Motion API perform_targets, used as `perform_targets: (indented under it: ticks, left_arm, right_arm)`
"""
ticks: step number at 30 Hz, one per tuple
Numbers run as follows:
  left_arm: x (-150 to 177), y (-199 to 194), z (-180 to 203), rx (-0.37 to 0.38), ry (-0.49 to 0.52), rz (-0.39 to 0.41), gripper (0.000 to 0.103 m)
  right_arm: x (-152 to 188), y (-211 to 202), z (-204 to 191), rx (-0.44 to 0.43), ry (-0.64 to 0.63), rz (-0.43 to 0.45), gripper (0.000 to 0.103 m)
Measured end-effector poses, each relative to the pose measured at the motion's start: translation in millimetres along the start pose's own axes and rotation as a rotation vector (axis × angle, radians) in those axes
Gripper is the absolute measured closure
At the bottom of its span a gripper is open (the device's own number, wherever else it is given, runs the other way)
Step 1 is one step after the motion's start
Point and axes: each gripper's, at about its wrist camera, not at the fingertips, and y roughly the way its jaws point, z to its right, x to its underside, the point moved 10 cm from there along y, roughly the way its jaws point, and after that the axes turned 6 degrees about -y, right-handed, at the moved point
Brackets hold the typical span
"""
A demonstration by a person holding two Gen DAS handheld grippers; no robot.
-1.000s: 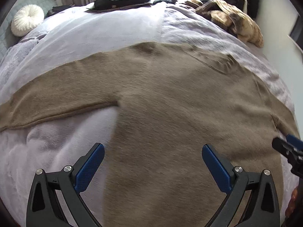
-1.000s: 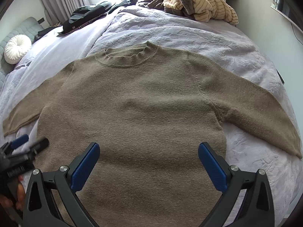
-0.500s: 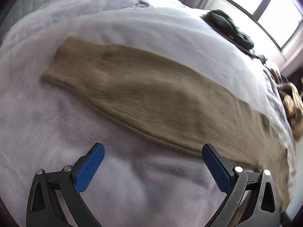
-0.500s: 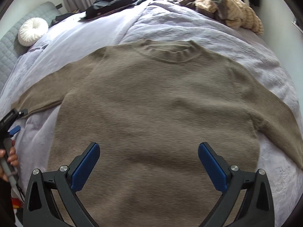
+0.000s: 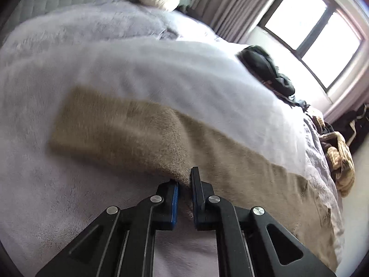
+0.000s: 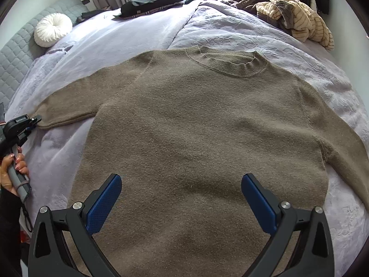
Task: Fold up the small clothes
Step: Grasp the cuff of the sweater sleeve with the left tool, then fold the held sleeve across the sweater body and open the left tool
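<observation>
- Sweater [image 6: 196, 124], brown knit, lies spread flat on the lavender bedspread [image 6: 115, 37], neck at the far side.
- Left gripper [image 5: 184, 182] has just closed; its pads pinch the near edge of the left sleeve [image 5: 129, 136].
- Right gripper [image 6: 182, 198] gapes wide above the sweater's hem, holding nothing.

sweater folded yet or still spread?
Spread. The sweater lies flat on the bed, both sleeves out; the left gripper has just closed on one sleeve's edge.
</observation>
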Motion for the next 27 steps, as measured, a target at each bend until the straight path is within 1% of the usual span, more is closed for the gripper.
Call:
perform_targets:
  ticks: [4,5,6,9,10,12,14,16,18,21,24,25,26,27]
  left_arm:
    - [-10.4,-25.0,67.4,0.088,0.150,0.066,0.092]
    - [-7.7,-32.4,95.4,0.126,0.200,0.077,0.092]
    - [-4.9,-37.8,112.6,0.151,0.229,0.080,0.092]
    - [15.3,-51.2,188.4,0.253,0.334,0.073,0.092]
    - [28.1,-53.7,218.1,0.293,0.376,0.060,0.092]
    - [55.7,-53.8,264.4,0.336,0.458,0.039,0.092]
    - [92.7,-46.5,306.5,0.354,0.539,-0.004,0.092]
    - [129.5,-37.8,337.0,0.368,0.601,-0.064,0.092]
    - [163.4,-30.1,355.1,0.362,0.664,-0.097,0.092]
    - [209.1,-15.2,367.1,0.314,0.764,-0.139,0.092]
    - [245.9,1.9,357.3,0.274,0.829,-0.199,0.091]
    - [252.9,7.5,354.9,0.258,0.840,-0.209,0.086]
    - [257.6,12.2,350.0,0.231,0.848,-0.221,0.076]
    - [258.3,14.3,346.1,0.215,0.847,-0.223,0.048]
  right_arm:
    - [-1.1,-5.7,3.9,-0.027,0.018,0.030,0.000]
    - [-1.4,-7.2,5.9,-0.032,0.025,0.038,0.000]
    - [-1.5,-9.3,8.8,-0.037,0.033,0.048,0.000]
    - [-0.1,-14.5,21.4,-0.045,0.065,0.066,0.000]
    - [0.4,-16.0,26.8,-0.044,0.076,0.070,0.000]
    - [1.9,-20.0,40.9,-0.043,0.104,0.080,0.000]
    - [4.0,-24.4,58.8,-0.040,0.138,0.094,0.000]
    - [7.4,-28.5,78.4,-0.032,0.177,0.104,0.000]
    - [12.8,-30.8,101.0,-0.024,0.227,0.110,0.000]
    - [23.8,-29.9,130.8,-0.024,0.297,0.102,0.000]
    - [35.8,-24.1,153.1,-0.018,0.345,0.081,0.000]
    - [39.0,-21.9,158.4,-0.016,0.354,0.074,0.000]
    - [40.7,-20.9,162.6,-0.016,0.360,0.070,0.000]
    - [42.5,-18.6,166.3,-0.016,0.365,0.065,0.000]
